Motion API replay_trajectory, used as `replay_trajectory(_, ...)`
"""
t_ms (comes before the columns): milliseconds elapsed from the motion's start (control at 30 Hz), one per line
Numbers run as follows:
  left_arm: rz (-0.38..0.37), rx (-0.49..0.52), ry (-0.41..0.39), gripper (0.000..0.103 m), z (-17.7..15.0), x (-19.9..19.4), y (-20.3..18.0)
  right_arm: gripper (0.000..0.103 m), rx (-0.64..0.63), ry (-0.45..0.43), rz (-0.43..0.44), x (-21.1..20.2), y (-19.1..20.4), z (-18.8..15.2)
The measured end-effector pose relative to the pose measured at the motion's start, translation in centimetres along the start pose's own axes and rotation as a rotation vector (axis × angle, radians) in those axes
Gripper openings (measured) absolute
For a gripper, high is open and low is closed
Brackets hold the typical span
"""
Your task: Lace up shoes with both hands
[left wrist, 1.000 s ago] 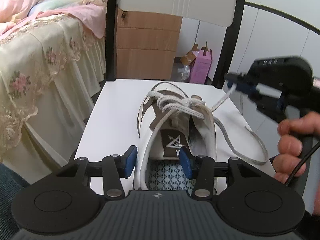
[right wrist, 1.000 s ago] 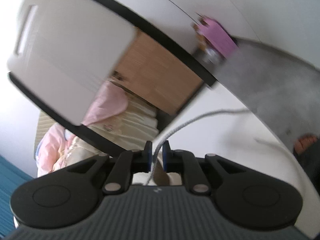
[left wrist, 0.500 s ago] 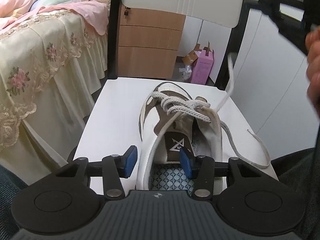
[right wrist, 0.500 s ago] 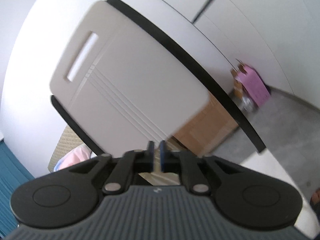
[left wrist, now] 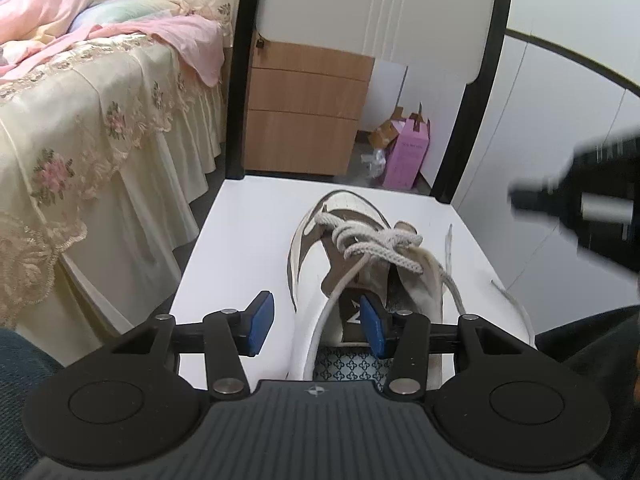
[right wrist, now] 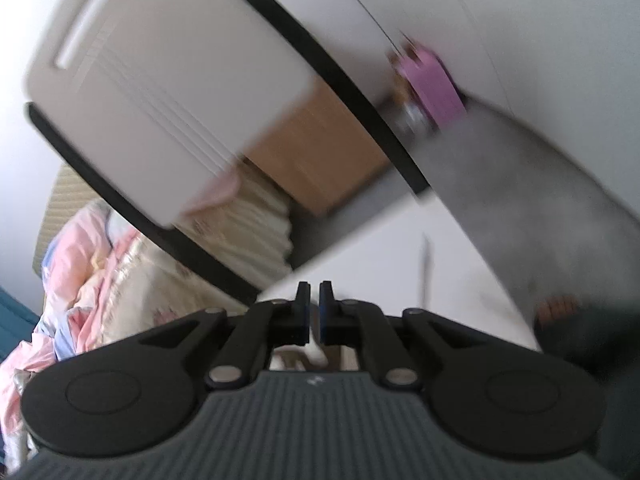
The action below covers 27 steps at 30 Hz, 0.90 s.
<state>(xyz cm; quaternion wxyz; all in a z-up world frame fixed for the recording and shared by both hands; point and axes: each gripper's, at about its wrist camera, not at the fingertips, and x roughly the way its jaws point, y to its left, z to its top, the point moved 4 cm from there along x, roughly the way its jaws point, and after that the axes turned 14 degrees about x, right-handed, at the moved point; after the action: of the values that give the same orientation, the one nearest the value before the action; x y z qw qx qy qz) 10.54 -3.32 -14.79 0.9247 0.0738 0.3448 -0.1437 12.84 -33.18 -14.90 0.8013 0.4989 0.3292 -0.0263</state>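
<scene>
Blue pads on my left gripper [left wrist: 316,322] stand wide apart, released, straddling the heel end of the shoe [left wrist: 360,272]; the inner pad sits over the tongue, gripping nothing that I can see. My right gripper [right wrist: 314,312] has its jaws nearly together with a thin gap between them, and I see no lace in that gap. In the left view it is only a dark blur [left wrist: 584,212] off the right edge of the seat. A second ago that gripper had the lace clamped and pulled taut; now the lace end [left wrist: 448,240] lies slack on the seat near the right edge, and the gripper has swung up and come back down. The left gripper has stayed put.

I count one shoe, white with brown panels, and one grey-white lace [left wrist: 376,242] bunched in a loose knot over the eyelets, with a second tail [left wrist: 516,308] curving along the seat toward the near right corner. The shoe lies on the white chair seat [left wrist: 244,236], roughly at its middle, its long axis running from me toward the backrest [left wrist: 380,16], toe pointing at the backrest, heel toward my left gripper.

Beyond the chair are a wooden drawer unit [left wrist: 304,116], a pink box [left wrist: 408,148] on the floor and a bed [left wrist: 80,92] to the left.
</scene>
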Motion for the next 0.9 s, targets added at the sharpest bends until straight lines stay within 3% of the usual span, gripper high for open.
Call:
replay_trajectory(33,0.002,-0.002,-0.005,0.054,0.1,-0.1,0.0,0.009,0.034,0.027,-0.005,0.3,-0.6,-0.3)
replay_trajectory(100,0.006,-0.003,-0.017,0.055,0.3,-0.3,0.1,0.04,0.096,0.08,-0.013,0.9,-1.5,-0.9)
replay_trajectory(133,0.007,0.0,-0.022,0.055,0.3,-0.4,0.1,0.044,0.117,0.099,-0.008,1.1,-1.7,-1.1)
replay_trajectory(367,0.012,-0.006,-0.004,0.055,-0.3,0.1,0.4,0.045,0.285,0.254,-0.027,4.7,-4.1,-4.1)
replay_trajectory(567,-0.003,-0.002,0.028,0.056,-0.5,1.0,0.4,0.05,0.449,0.302,-0.029,7.5,-6.0,-5.2)
replay_trajectory(767,-0.011,-0.045,0.048,0.056,-0.6,1.4,1.0,0.048,0.57,0.265,0.047,9.0,-6.5,-4.7)
replay_trajectory(900,-0.012,-0.056,0.052,0.056,-0.6,1.5,1.1,0.014,0.529,0.184,0.09,8.9,-5.5,-4.0)
